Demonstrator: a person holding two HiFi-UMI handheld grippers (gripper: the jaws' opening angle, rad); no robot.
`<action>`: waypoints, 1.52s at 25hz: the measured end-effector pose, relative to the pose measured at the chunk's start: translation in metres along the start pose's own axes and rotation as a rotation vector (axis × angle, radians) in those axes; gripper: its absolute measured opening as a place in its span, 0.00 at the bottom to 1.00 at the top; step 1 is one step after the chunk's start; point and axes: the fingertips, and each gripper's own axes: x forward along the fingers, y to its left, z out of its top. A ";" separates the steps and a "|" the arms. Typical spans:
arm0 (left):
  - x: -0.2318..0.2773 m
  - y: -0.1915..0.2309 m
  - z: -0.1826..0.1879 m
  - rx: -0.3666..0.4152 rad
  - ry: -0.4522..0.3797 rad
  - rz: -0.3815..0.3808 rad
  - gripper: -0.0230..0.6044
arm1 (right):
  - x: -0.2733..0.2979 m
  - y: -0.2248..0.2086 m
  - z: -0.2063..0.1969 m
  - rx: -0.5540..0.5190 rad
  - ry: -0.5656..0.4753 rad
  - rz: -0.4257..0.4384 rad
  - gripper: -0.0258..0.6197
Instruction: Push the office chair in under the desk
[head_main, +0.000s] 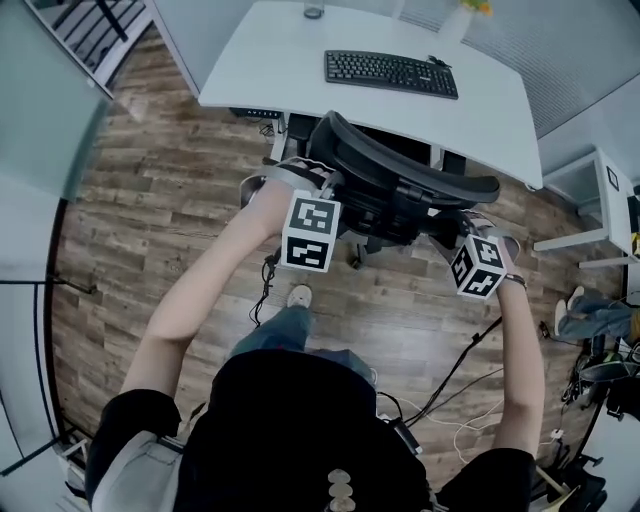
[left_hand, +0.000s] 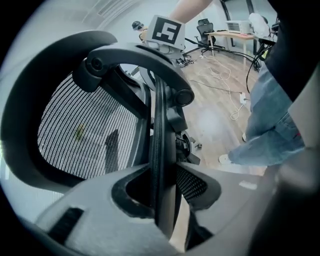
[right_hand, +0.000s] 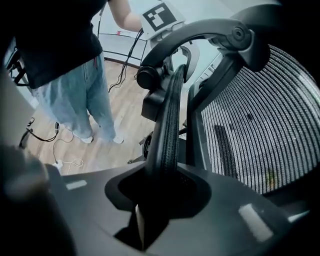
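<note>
Item: office chair (head_main: 410, 185), black, with a mesh backrest (left_hand: 80, 135) and a curved upper frame. It stands on the wooden floor (head_main: 170, 210) at the near edge of the white tabletop (head_main: 290, 60), backrest towards the person; in the head view the top of the backrest overlaps that edge, and the seat cannot be made out. Left tongs (left_hand: 161, 195): closed on the thin black rim of the backrest, which runs upright between the two jaws, mesh to the left of it. Right tongs (right_hand: 162, 192): closed likewise on the ribbed rim at the opposite side of the backrest, mesh to the right of it. Both are held at arm's length, one at each side of the chair back, marker cubes facing up. On the tabletop: a black keyboard (head_main: 390, 72), well back from the near edge. On the floor: loose cables (head_main: 460, 370) behind the chair, near the person's feet; one light shoe (head_main: 299, 296) shows just behind the chair base.
</note>
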 end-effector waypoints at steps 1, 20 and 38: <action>0.004 0.007 0.000 0.000 -0.001 -0.001 0.26 | 0.002 -0.007 -0.004 0.002 0.000 0.002 0.22; 0.067 0.111 0.002 -0.042 0.008 -0.017 0.26 | 0.034 -0.114 -0.067 -0.016 -0.008 0.014 0.23; 0.082 0.140 -0.008 -0.039 0.015 -0.023 0.26 | 0.044 -0.142 -0.073 -0.014 -0.001 -0.005 0.22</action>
